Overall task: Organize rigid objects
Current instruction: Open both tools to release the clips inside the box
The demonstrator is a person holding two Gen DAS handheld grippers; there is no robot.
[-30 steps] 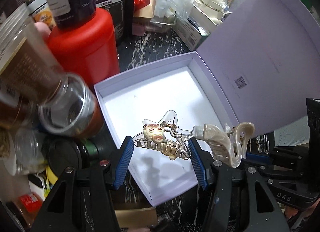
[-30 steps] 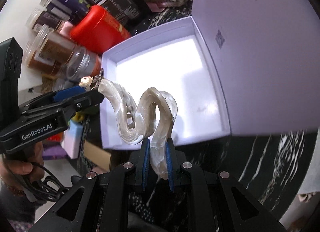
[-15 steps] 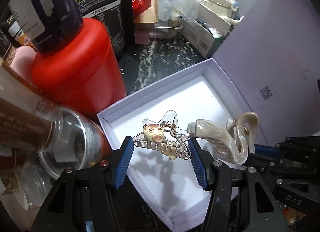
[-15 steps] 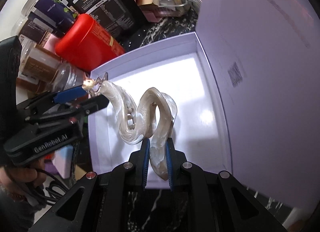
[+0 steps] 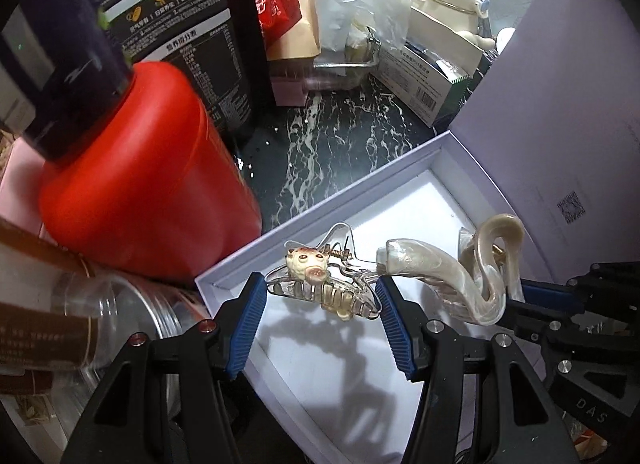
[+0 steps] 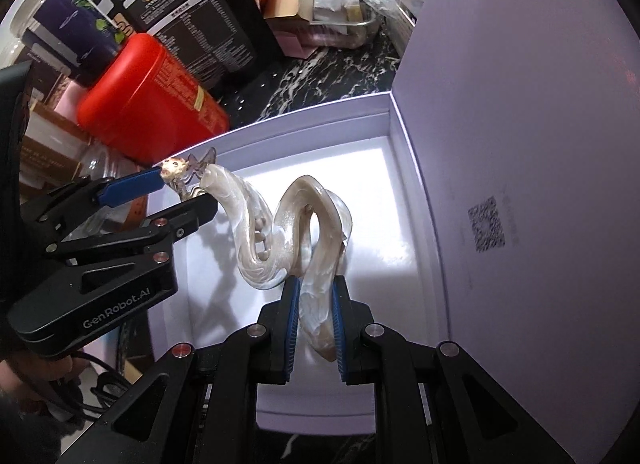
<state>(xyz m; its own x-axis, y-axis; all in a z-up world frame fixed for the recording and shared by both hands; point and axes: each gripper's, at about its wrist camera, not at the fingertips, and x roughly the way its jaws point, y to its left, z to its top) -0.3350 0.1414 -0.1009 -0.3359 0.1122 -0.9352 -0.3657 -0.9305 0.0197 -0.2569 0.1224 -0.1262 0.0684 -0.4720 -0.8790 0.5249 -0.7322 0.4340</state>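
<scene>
My left gripper (image 5: 320,304) is shut on a clear star-shaped hair claw (image 5: 325,284) with a small cream animal face on it, held over the near left corner of the open white box (image 5: 320,212). My right gripper (image 6: 314,320) is shut on a pearly wavy hair claw (image 6: 296,232), which hangs above the middle of the box (image 6: 320,112). That pearly claw (image 5: 452,276) nearly touches the clear one (image 6: 180,172). In the right wrist view the left gripper (image 6: 180,192) comes in from the left.
The box's raised lid (image 6: 520,144) stands along the right. A red canister (image 5: 136,192), dark jars and a clear jar (image 5: 104,328) crowd the left. Black packets, bags and cartons (image 5: 424,80) line the back on a dark marbled counter (image 5: 332,156).
Both grippers have moved forward and slightly down over the box, still holding their claws. The red canister and the back clutter now look closer in the left wrist view.
</scene>
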